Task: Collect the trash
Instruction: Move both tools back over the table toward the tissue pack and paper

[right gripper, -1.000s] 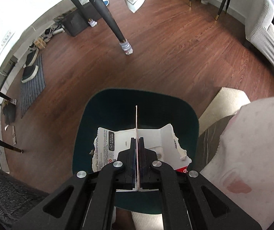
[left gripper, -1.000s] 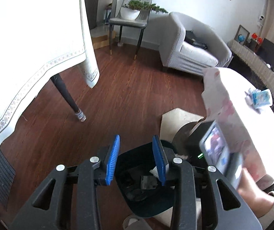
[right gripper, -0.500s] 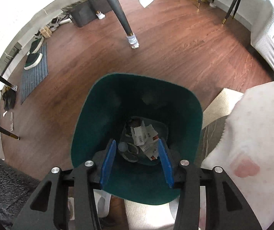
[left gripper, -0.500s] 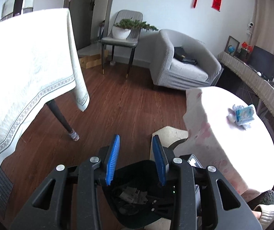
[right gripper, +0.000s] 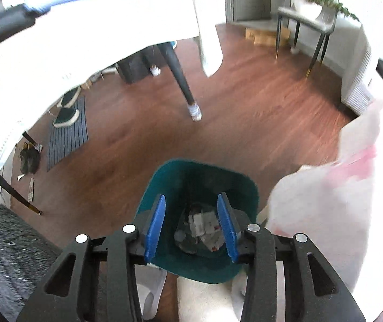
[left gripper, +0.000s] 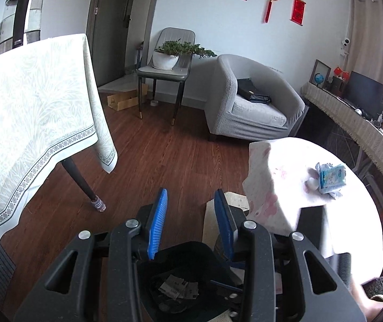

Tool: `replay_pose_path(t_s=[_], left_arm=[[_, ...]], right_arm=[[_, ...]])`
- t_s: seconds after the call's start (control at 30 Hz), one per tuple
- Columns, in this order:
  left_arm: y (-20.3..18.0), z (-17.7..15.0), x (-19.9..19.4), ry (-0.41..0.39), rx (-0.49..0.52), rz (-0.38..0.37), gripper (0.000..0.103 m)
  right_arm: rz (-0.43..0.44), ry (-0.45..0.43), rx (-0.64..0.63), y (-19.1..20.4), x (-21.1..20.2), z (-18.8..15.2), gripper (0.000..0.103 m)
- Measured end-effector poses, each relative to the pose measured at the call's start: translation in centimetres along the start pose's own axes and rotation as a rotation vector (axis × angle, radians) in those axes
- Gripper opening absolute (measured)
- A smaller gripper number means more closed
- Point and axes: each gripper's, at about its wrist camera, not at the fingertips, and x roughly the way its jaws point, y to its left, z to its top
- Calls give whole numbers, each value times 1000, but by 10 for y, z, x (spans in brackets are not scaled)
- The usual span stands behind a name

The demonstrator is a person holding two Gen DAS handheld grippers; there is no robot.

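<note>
Both grippers empty. Right gripper [right gripper: 191, 224]: blue pads stand moderately apart, nothing between them; its jaws have just been closing a little from a wider gape, with only air in the gap. It hangs over the teal bin [right gripper: 199, 177], which sits on the wood floor near the camera, scraps of paper and packaging [right gripper: 202, 228] lying at its bottom. Left gripper [left gripper: 192, 221]: pads likewise partly parted, holding nothing; jaws have just opened slightly. In the left wrist view the bin shows only as a dark mouth below the fingers. Remaining trash, as far as I can judge: a crumpled blue-and-white wrapper [left gripper: 331, 177] with a small white wad touching its left side, lying on the round table [left gripper: 285, 166] draped in a white cloth with pink marks. Key relation: seen from the left gripper the wrapper lies to the right and farther off, higher than the bin, well apart from the fingertips. Its long axis runs roughly left to right across the view. The table edge fills the right side of the right wrist view, blurred, wrapper not visible there. Judgement: the right hand looks the nearer arm to the table side, though not certain.
</note>
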Motion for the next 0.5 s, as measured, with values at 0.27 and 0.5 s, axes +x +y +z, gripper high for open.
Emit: replay_pose_path(t_s=[0.27, 0.5], left_arm=[[-24, 7, 5, -7, 16, -22, 48], [-59, 10, 11, -25, 56, -66, 55]], right_arm=[[-50, -119, 37, -26, -58, -1, 40], [-122, -180, 99, -65, -95, -13, 40]])
